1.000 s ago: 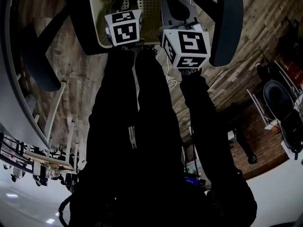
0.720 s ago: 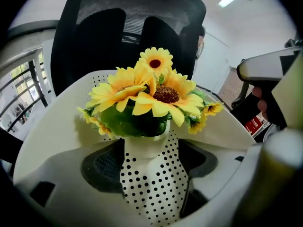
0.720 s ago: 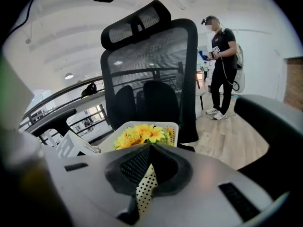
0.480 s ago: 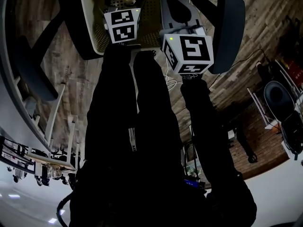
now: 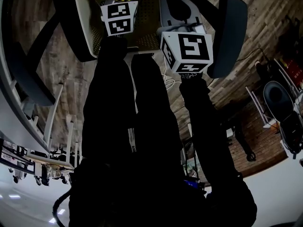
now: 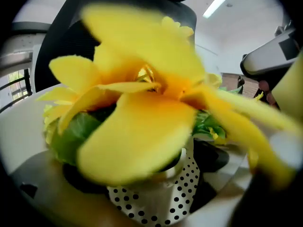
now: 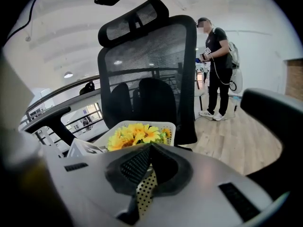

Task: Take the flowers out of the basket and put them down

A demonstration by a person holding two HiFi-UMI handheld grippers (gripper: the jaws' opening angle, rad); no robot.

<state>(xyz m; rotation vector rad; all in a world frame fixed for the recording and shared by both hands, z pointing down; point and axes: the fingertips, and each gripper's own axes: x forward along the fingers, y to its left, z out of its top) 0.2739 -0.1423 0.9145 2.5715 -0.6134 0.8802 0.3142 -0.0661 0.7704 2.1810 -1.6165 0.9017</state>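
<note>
Left tongs (image 5: 117, 3), just spread wide, are pushed among the flowers (image 6: 142, 108) in the basket (image 5: 149, 18), nothing pinched. Right tongs (image 7: 142, 174) are pressed together. Stems probably get pinched next.

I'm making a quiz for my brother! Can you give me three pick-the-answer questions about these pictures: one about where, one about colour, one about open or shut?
1. Where is the basket? A floor; B chair; C table.
2. What colour are the flowers? A yellow; B red; C blue.
3. On the right gripper, the jaws are: A wide apart; B on a flower; C together.
Answers: 1 B, it rests on the chair; 2 A, the petals are yellow; 3 C, they meet at the tip.
</note>
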